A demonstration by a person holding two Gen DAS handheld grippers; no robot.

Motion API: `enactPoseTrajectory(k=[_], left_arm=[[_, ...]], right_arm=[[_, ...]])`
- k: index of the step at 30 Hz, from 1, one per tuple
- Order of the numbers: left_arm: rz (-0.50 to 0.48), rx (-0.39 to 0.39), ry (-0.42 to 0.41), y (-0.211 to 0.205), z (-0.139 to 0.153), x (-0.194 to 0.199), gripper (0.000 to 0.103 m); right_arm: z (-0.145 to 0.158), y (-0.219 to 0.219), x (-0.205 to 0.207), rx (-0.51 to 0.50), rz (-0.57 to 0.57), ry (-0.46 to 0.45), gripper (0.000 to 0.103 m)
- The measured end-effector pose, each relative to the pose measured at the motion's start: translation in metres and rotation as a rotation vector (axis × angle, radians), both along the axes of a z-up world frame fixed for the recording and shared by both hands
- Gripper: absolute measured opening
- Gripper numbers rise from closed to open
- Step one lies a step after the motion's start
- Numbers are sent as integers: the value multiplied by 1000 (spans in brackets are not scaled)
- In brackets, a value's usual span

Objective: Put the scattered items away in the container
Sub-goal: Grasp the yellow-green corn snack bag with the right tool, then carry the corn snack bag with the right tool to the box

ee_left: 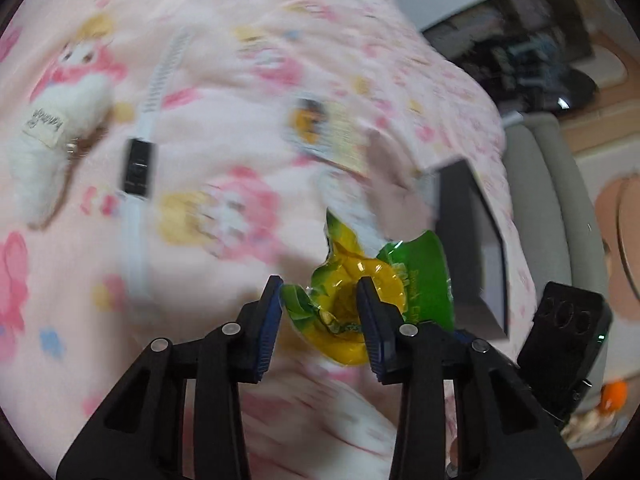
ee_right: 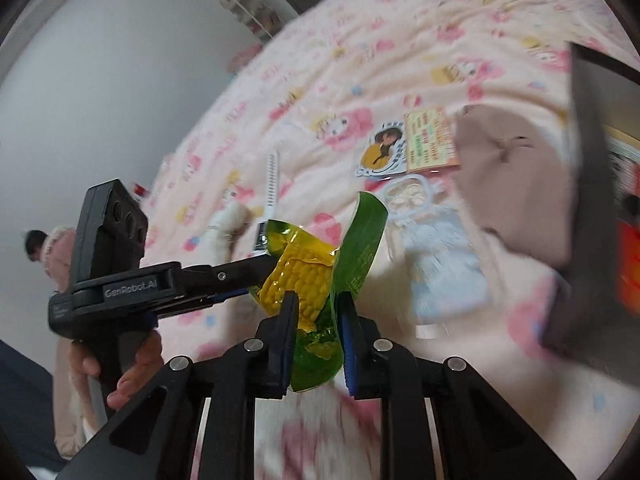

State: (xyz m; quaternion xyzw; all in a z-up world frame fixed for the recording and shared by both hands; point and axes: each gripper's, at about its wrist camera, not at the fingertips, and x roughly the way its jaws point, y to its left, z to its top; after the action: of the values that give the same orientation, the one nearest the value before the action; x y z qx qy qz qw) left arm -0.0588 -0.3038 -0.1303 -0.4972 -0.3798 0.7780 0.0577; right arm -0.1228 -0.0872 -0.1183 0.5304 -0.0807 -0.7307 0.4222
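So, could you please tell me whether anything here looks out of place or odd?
Yes: the green-and-yellow vacuum-packed corn cob is held by both the left gripper and the right gripper at once, its plastic wrapper crumpled and bent between them, above the pink cartoon-print blanket.

A big bed with a soft pink blanket point(ee_left: 248, 16) full of cartoon pictures holds everything. On it lie a fluffy white plush toy point(ee_left: 48, 136), a white watch with a black face point(ee_left: 138, 164), a yellow and black sticker card point(ee_right: 408, 144), a pale blue packet point(ee_right: 444, 256), a folded brown cloth point(ee_right: 516, 184) and a dark grey box point(ee_left: 476, 248).
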Motion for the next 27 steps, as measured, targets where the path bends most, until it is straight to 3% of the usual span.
enactPoseTrajectory(k=[5, 8, 12, 16, 19, 23, 27], left_arm=[[-171, -36, 92, 98, 44, 7, 37], [-241, -91, 97, 153, 51, -1, 39], [-320, -63, 73, 216, 29, -6, 39], [-443, -93, 73, 270, 2, -16, 39], [-445, -137, 67, 277, -12, -22, 39], [-415, -91, 41, 265, -31, -22, 39], [-379, -85, 19, 255, -38, -21, 39]], right_arm=[[31, 88, 38, -54, -107, 30, 17], [42, 144, 56, -42, -184, 66, 17], [34, 212, 66, -11, -290, 68, 17], [12, 256, 67, 90, -382, 78, 17], [-10, 270, 57, 112, -433, 52, 17], [-31, 273, 51, 127, -446, 24, 18], [-29, 275, 48, 140, -466, 52, 18]])
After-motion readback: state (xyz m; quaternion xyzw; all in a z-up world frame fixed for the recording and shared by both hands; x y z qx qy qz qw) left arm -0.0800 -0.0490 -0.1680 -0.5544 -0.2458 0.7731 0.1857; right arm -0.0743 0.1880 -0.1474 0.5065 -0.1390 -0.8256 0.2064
